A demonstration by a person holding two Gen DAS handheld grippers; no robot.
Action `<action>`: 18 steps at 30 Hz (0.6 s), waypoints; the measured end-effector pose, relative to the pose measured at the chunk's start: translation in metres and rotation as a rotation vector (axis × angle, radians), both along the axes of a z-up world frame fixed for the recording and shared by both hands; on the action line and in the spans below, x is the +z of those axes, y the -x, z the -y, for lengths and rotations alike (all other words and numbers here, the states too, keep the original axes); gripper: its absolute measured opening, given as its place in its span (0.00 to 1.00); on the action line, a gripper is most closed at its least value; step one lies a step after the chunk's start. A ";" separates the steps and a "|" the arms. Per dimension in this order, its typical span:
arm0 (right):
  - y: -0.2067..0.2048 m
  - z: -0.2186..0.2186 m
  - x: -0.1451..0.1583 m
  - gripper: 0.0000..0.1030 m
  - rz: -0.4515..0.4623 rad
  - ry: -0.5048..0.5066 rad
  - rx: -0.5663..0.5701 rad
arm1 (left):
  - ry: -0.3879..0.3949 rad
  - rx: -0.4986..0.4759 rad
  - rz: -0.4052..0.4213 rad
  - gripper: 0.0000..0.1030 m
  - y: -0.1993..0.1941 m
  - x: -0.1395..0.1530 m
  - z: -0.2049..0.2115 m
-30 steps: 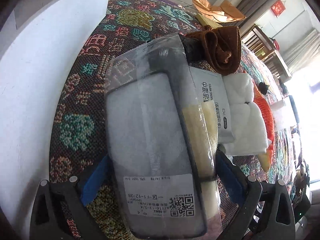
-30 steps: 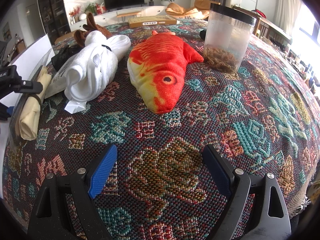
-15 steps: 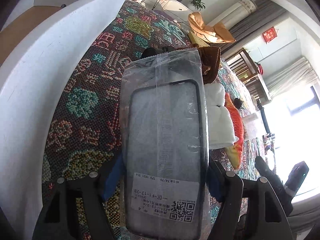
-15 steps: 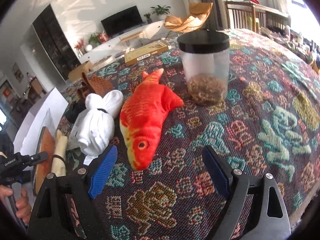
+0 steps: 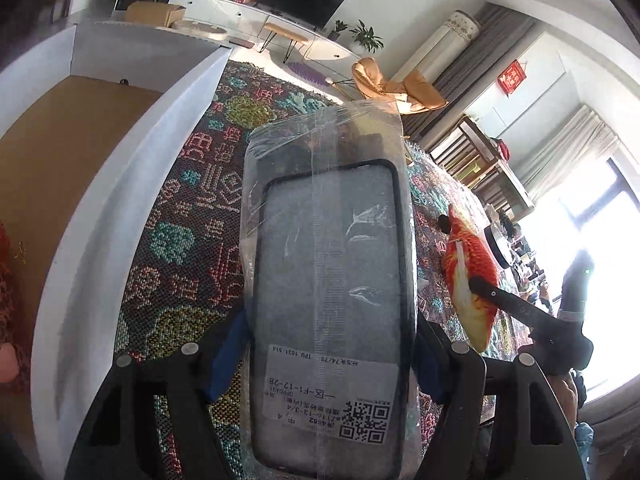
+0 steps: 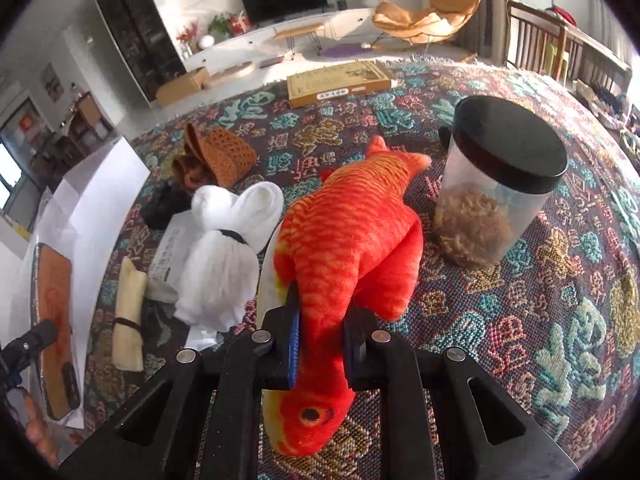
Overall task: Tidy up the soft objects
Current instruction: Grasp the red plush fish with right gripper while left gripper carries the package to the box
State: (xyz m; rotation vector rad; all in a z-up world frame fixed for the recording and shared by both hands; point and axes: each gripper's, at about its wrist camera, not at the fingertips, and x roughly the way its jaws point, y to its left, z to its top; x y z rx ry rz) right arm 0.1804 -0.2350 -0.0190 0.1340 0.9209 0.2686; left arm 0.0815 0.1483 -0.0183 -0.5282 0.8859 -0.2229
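Observation:
My left gripper is shut on a bagged phone case, clear plastic with a white barcode label, held above the patterned tablecloth beside a white box. My right gripper is shut on an orange plush fish just behind its head; the fish also shows in the left wrist view. On the cloth left of the fish lie a white rolled towel, a brown knitted cloth, a wipes packet and a cream roll.
A clear jar with a black lid stands right of the fish. A flat cardboard box lies at the table's far edge. The white box has a brown floor. The patterned tablecloth covers the whole table.
My right gripper has come down and shut on the plush fish. My left gripper has lifted the bagged case higher and turned toward the white box.

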 end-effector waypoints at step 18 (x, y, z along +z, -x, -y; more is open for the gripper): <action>0.066 -0.323 0.076 0.71 -0.036 -0.376 0.642 | -0.527 0.486 -0.051 0.93 0.092 0.053 -0.211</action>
